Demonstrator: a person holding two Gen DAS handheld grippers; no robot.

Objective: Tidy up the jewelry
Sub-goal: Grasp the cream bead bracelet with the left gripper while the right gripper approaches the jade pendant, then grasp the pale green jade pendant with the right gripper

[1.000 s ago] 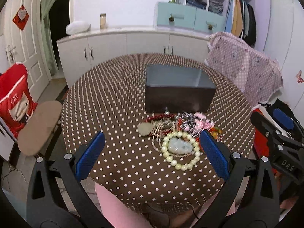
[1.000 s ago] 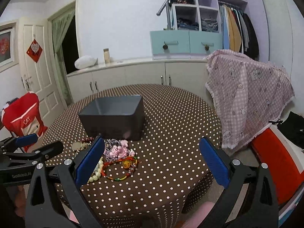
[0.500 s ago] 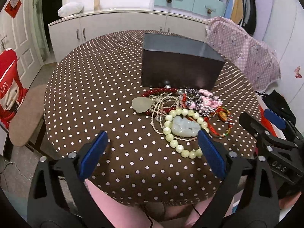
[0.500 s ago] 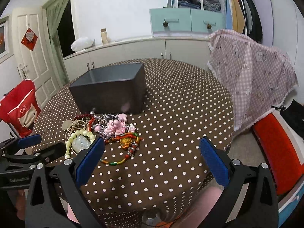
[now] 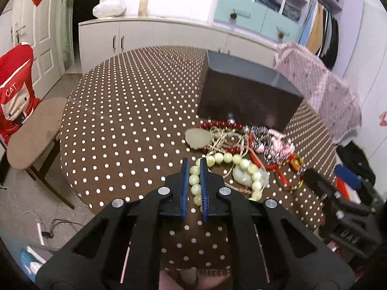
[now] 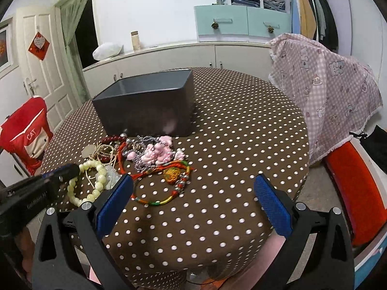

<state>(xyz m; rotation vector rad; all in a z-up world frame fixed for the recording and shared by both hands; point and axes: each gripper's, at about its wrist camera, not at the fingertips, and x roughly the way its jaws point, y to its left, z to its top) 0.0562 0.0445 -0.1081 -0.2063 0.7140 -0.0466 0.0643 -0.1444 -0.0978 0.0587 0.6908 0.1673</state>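
A pile of jewelry lies on the polka-dot table in front of a dark grey box. My left gripper is shut on the near side of a pale green bead necklace with a jade pendant. Behind it lie a red bead bracelet, a pink bead piece and a red-and-multicolour cord bracelet. My right gripper is open and empty, low over the table's near edge, right of the pile. The box shows open-topped in the right wrist view.
A chair with a red cover stands at the table's left. A pink checked cloth hangs over something at the right. White cabinets run along the back wall. A red seat is at the right.
My left gripper moved forward to the pile and closed from wide open onto the pale green bead necklace. My right gripper stayed open and came slightly closer to the table.
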